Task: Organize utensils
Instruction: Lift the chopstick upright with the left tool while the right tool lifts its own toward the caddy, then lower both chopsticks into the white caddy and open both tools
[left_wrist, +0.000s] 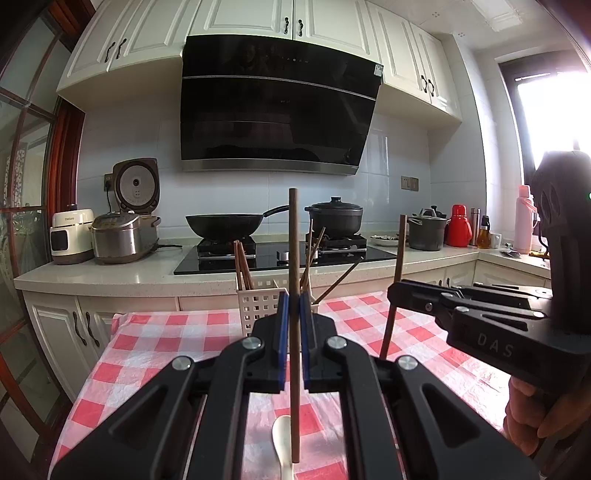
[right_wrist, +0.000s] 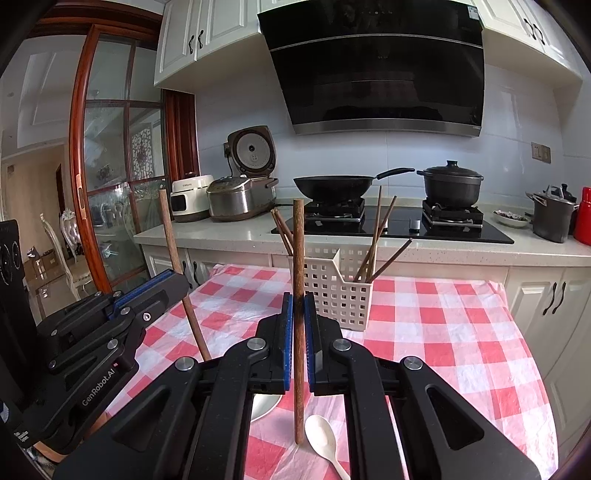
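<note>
My left gripper (left_wrist: 294, 301) is shut on a brown chopstick (left_wrist: 293, 229) that stands upright between its blue pads. In the right wrist view my right gripper (right_wrist: 298, 301) is likewise shut on a second upright chopstick (right_wrist: 298, 236). The two grippers hover side by side over the checked tablecloth. Each shows in the other's view: right gripper (left_wrist: 397, 295), left gripper (right_wrist: 177, 280). Just beyond them stands a white perforated basket (right_wrist: 332, 295) (left_wrist: 258, 306) with several chopsticks leaning in it. A white spoon (right_wrist: 321, 439) (left_wrist: 282, 439) lies on the cloth below the grippers.
The table wears a red-and-white checked cloth (right_wrist: 443, 332). A shiny metal utensil (right_wrist: 264, 404) lies partly hidden under my right gripper. Behind the table runs a counter with a hob, a wok (left_wrist: 221, 225), a black pot (left_wrist: 334, 219) and rice cookers (left_wrist: 122, 236).
</note>
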